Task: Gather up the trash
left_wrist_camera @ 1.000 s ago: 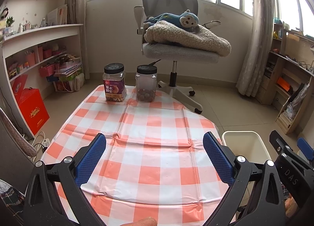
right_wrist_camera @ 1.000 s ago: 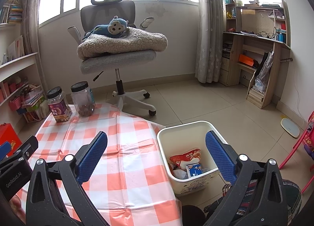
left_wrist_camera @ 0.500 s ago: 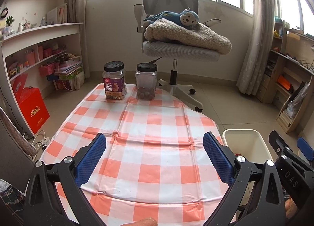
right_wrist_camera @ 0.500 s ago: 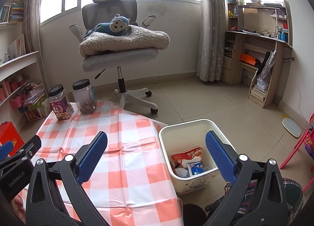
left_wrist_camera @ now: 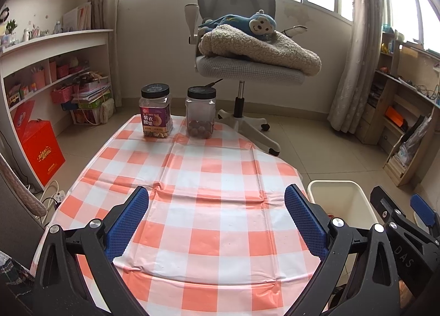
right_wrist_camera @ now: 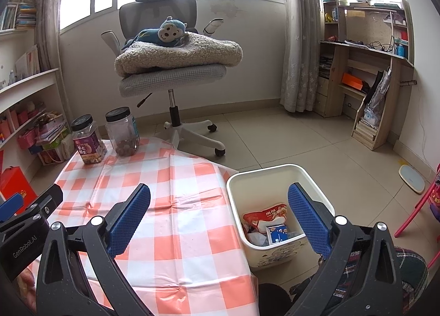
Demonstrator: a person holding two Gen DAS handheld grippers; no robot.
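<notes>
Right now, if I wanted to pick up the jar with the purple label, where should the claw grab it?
Grab the purple-label jar around its flat-sided body, just below the black lid. Come from the near side: it stands upright at the table's far edge, and the other jar crowds its right.

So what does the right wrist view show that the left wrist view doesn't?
Only the right wrist view looks into the white bin: a red snack wrapper and a blue-and-white carton lie inside. It also shows a flat oval object on the floor.

Only the left wrist view shows the red gift box and power strip fully.

Both share the checked tablecloth, two black-lidded jars, the office chair holding a blue plush monkey, and open, empty fingers.
</notes>
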